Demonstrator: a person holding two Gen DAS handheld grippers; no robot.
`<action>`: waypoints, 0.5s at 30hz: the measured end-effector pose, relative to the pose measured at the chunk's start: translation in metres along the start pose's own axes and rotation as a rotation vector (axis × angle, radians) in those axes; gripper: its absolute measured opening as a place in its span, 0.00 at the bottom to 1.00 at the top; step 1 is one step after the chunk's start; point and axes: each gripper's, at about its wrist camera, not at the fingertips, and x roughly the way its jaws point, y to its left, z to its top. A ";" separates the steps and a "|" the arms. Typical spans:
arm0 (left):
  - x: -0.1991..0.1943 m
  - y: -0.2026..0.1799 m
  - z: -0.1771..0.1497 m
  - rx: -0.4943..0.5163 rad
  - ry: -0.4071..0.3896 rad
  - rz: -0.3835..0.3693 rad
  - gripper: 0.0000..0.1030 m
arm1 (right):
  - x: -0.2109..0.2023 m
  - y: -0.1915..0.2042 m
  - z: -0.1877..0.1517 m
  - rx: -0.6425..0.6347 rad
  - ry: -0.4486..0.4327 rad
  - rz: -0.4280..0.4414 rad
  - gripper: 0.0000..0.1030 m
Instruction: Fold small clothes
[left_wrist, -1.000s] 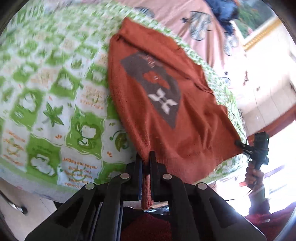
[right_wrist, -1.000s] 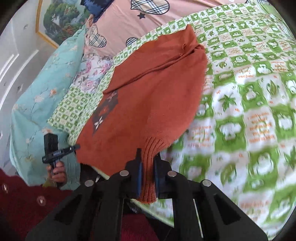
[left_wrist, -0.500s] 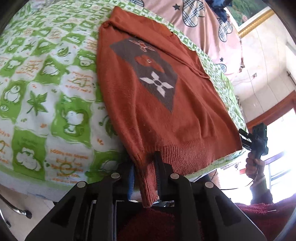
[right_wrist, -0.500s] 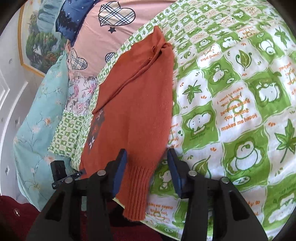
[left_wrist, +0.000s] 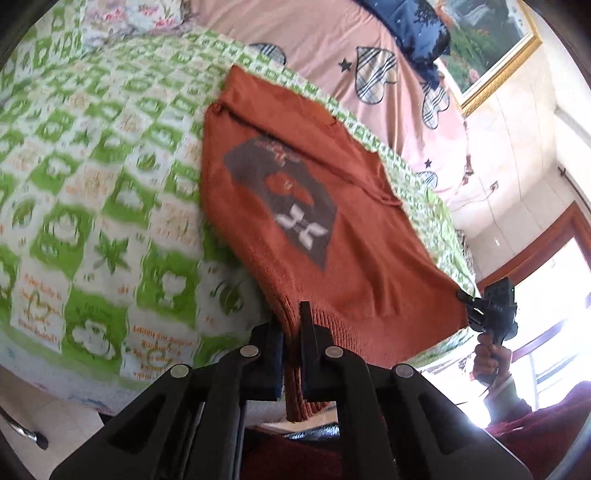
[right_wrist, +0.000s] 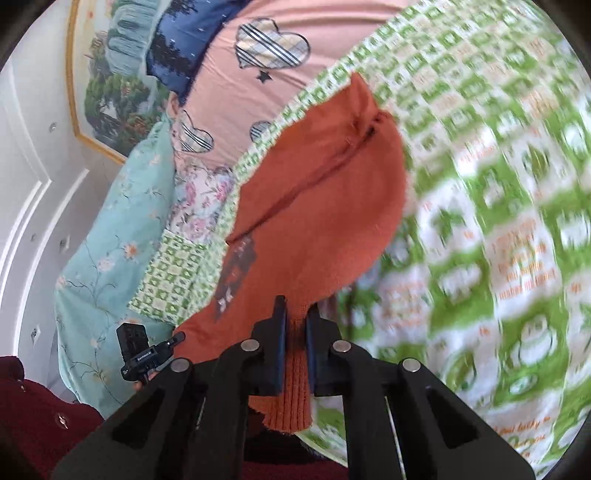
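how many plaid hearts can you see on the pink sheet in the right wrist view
3: a big plaid heart near the top, a second heart lower left beside the floral fabric, and a third heart partly cut off by the green blanket. More may be hidden.

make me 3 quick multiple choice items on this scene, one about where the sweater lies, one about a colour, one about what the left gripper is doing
1. Where does the rust-orange knitted sweater lie?
A. on the green and white patterned bedspread
B. on a wooden chair
C. in a basket

2. What colour is the patch on the sweater's front?
A. bright yellow
B. grey, with a white cross-shaped figure
C. plain blue

3. What is the left gripper doing?
A. hanging open above the bed
B. shut on the sweater's ribbed hem
C. holding a pillow

Answers: 1 A, the bedspread shows on both sides of the sweater. 2 B, the left wrist view shows the grey patch with the white figure. 3 B, ribbed knit is pinched between its fingers and hangs below them.
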 end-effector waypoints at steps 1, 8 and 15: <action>-0.003 -0.004 0.006 0.007 -0.016 -0.005 0.05 | -0.001 0.007 0.010 -0.018 -0.023 0.008 0.10; -0.009 -0.039 0.086 0.101 -0.179 -0.020 0.05 | 0.019 0.033 0.088 -0.110 -0.137 -0.023 0.10; 0.028 -0.045 0.192 0.134 -0.266 0.078 0.05 | 0.077 0.023 0.187 -0.097 -0.174 -0.156 0.10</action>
